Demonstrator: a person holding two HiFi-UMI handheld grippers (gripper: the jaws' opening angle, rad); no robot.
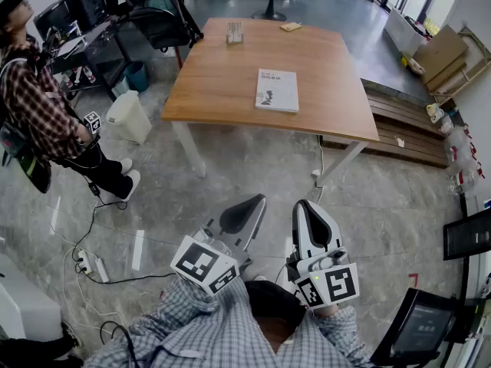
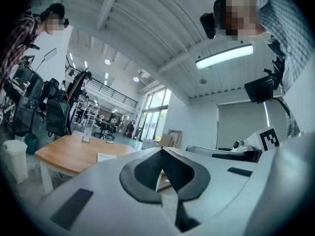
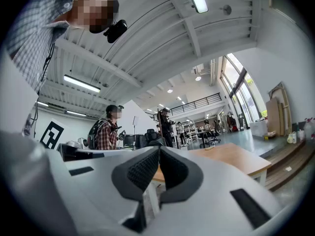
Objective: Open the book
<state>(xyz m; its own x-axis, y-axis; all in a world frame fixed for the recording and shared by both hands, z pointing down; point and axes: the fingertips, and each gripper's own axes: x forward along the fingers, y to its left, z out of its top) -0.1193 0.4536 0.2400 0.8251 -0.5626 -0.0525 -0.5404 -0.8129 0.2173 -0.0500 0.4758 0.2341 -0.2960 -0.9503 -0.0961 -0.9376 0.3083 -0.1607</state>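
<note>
A closed white book (image 1: 277, 90) lies flat on the wooden table (image 1: 222, 83), right of its middle; the left gripper view shows the book (image 2: 107, 157) as a thin white slab on the tabletop. Both grippers hang over the floor, well short of the table. My left gripper (image 1: 259, 200) points toward the table, jaws shut with nothing between them. My right gripper (image 1: 303, 204) sits beside it, tips together and empty. In the gripper views the left gripper (image 2: 162, 149) and the right gripper (image 3: 159, 148) have their tips touching.
A clear holder (image 1: 235, 32) and a small yellow item (image 1: 291, 27) stand at the table's far edge. A person in a plaid shirt (image 1: 38, 106) stands at the left by a white bin (image 1: 127, 115). Cables and a power strip (image 1: 86, 262) lie on the floor. Wooden steps (image 1: 406, 129) run right of the table.
</note>
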